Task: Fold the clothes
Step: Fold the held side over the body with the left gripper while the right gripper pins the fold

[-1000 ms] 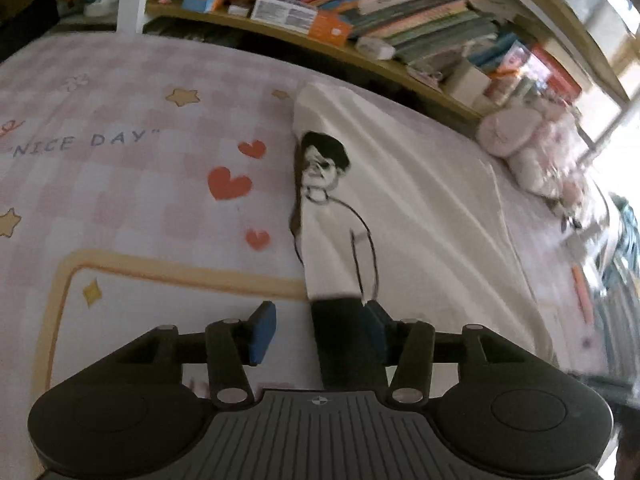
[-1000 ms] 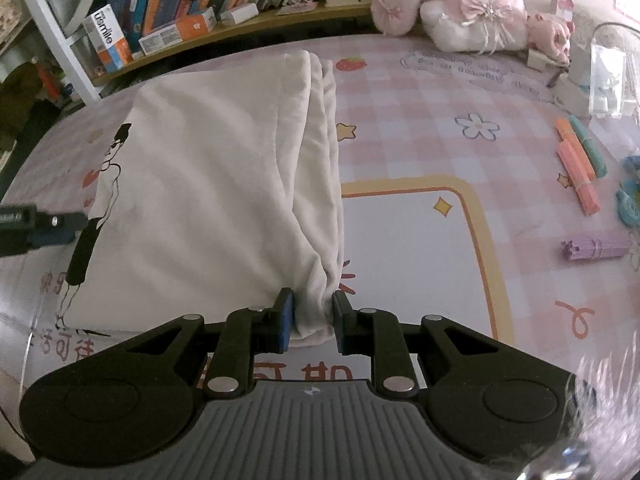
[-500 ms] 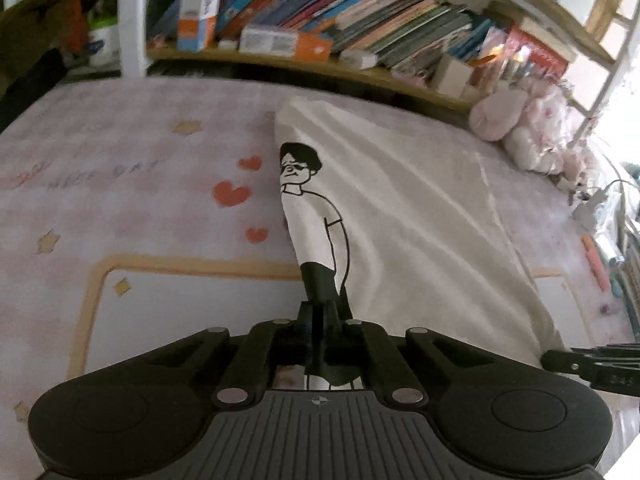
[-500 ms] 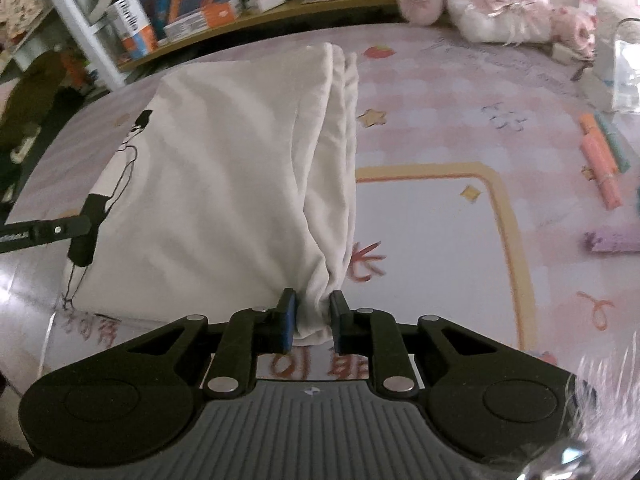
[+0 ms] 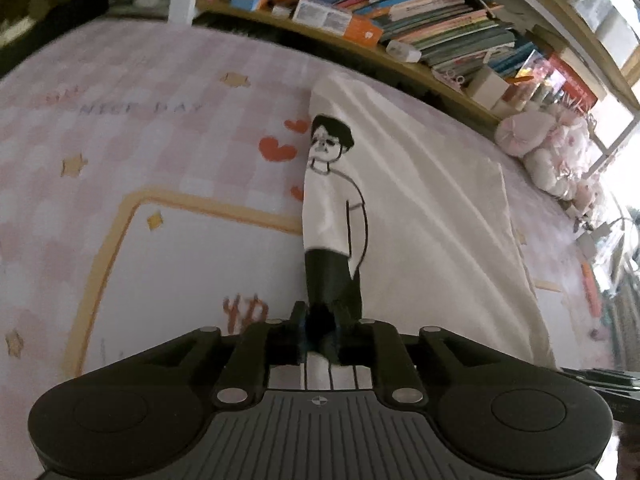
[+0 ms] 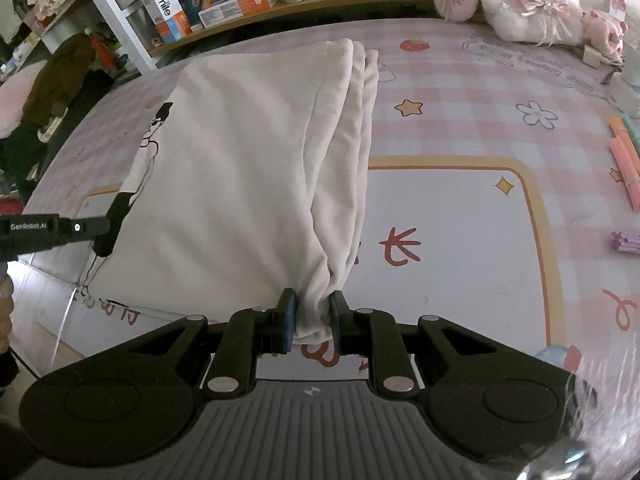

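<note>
Left gripper (image 5: 319, 334) pinching the near left corner of the white T-shirt (image 5: 420, 208), fingers pressed onto the printed figure's black trousers; right gripper (image 6: 313, 322) clamped on the bunched near right corner, cloth filling the gap between its blue pads (image 6: 287, 326); shirt folded, stretched between both grips and lifted at its near edge, far end resting on the pink checked mat (image 6: 460, 216) toward the bookshelf (image 5: 400, 12) side.

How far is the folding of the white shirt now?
Done: the white printed cotton shirt lies folded lengthwise on the pink checked cover. In hand: the left tool and right tool each grip a near corner. Left: fold it across.
</note>
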### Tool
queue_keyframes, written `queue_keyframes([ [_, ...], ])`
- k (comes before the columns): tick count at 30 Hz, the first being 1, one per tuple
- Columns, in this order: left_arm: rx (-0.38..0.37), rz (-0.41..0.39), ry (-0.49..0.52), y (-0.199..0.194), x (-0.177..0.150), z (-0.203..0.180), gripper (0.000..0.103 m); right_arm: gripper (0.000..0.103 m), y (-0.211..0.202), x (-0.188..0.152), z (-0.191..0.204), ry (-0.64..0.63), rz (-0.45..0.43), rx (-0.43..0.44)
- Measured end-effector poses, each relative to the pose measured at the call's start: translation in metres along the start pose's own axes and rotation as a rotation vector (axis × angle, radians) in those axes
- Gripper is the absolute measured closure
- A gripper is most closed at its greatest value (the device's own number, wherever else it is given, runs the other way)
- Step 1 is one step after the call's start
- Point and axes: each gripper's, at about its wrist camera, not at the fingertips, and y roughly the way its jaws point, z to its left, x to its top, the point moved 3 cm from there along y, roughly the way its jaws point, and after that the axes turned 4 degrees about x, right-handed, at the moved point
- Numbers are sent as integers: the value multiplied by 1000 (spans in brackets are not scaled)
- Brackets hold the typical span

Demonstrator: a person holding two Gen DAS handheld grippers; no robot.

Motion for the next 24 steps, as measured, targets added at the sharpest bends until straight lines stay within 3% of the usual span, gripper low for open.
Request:
queue_keyframes([
  [5, -6, 1, -62, 3, -8, 2, 87, 86, 0, -2, 0, 0, -8, 2],
  [9, -24, 10, -112, 3, -7, 7, 98, 86, 0, -3, 2, 5, -14, -8],
  [14, -1, -65, -2, -16, -8, -4, 100, 86, 1, -5, 7, 22, -11, -15],
  [24, -57, -18, 57, -17, -10, 19, 100, 85, 0, -17, 23, 91, -20, -51],
])
